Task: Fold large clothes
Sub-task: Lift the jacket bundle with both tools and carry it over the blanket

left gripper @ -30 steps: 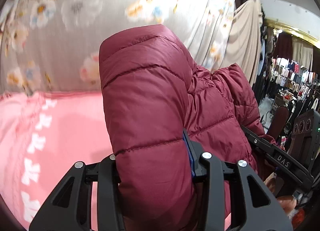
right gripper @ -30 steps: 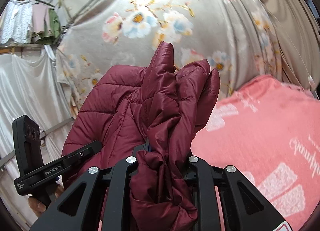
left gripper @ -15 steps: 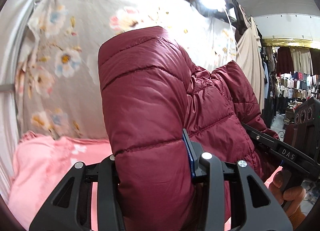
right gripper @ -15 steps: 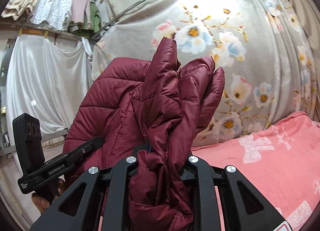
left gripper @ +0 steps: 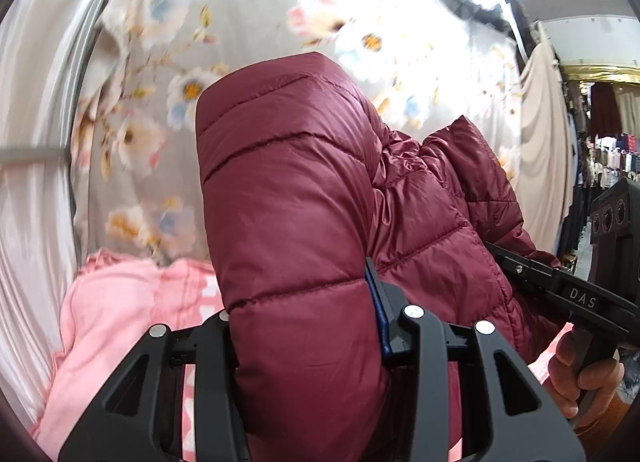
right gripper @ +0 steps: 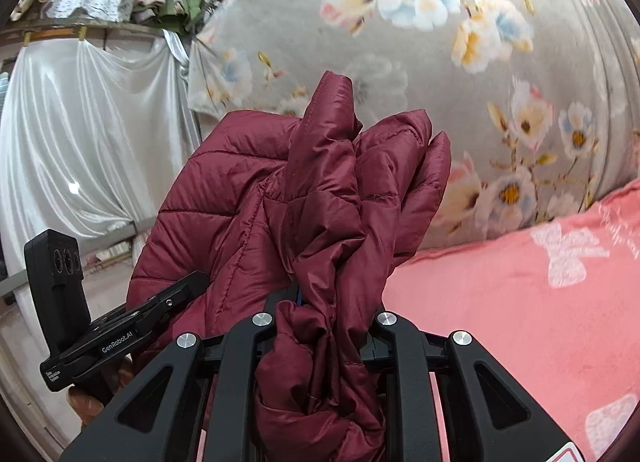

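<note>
A dark red quilted puffer jacket (left gripper: 296,198) hangs in the air between both grippers. My left gripper (left gripper: 304,326) is shut on a thick padded fold of it, which fills the gap between the jaws. My right gripper (right gripper: 324,326) is shut on a bunched, crumpled part of the same jacket (right gripper: 320,198). The fingertips of both are hidden by the cloth. In the left wrist view the right gripper's body (left gripper: 576,298) shows at the right, held by a hand (left gripper: 580,378). The left gripper's body (right gripper: 96,342) shows at the lower left of the right wrist view.
A pink bedspread with white patterns (right gripper: 520,302) lies below, also seen in the left wrist view (left gripper: 116,314). A grey flowered cloth (right gripper: 440,42) hangs behind it. White satin drapes (right gripper: 80,142) hang at the left. Clothes racks (left gripper: 612,166) stand far right.
Both grippers have swung sideways with the jacket, away from the bed. The pink bedspread has slid out toward the frame edges and more curtain shows. Both grips are unchanged.
</note>
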### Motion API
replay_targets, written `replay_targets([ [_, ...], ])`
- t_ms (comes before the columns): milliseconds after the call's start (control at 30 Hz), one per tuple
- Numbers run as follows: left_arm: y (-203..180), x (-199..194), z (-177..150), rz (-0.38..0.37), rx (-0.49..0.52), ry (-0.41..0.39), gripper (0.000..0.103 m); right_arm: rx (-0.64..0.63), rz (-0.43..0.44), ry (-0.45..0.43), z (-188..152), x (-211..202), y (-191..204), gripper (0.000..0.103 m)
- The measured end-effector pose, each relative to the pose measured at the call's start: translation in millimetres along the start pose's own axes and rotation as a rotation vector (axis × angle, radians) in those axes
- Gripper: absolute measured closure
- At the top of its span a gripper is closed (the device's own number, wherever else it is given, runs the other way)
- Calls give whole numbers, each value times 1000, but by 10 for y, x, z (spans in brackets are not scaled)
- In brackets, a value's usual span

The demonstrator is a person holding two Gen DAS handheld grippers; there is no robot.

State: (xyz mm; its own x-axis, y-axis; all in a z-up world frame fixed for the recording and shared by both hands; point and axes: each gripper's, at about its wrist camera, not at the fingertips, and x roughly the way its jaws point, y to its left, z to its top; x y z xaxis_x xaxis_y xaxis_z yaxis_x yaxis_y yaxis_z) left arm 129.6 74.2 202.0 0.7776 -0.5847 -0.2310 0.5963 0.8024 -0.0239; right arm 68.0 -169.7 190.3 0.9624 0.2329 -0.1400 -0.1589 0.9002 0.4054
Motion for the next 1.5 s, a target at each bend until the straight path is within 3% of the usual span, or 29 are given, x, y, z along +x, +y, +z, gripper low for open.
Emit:
replay_targets([
  [367,426,754,-905,28,-72,180,65,85,-65,190,-807,817,-467,85],
  [600,569,1180,-1528,16,-115,297,65,124,-119,304,-1346,1150,-792,85],
  [833,588,1445,-1935,29,-114,394,65,165,-173,385,-1749,1333,-1056,85],
  [1233,656,1524,-2043,47,-122,417,62,175,-217,437,-1845,1418,-1100,83],
  [1500,641,1541,-2054,43,-109,417,61,185,-225,415,-1848,1350,-1081,84],
])
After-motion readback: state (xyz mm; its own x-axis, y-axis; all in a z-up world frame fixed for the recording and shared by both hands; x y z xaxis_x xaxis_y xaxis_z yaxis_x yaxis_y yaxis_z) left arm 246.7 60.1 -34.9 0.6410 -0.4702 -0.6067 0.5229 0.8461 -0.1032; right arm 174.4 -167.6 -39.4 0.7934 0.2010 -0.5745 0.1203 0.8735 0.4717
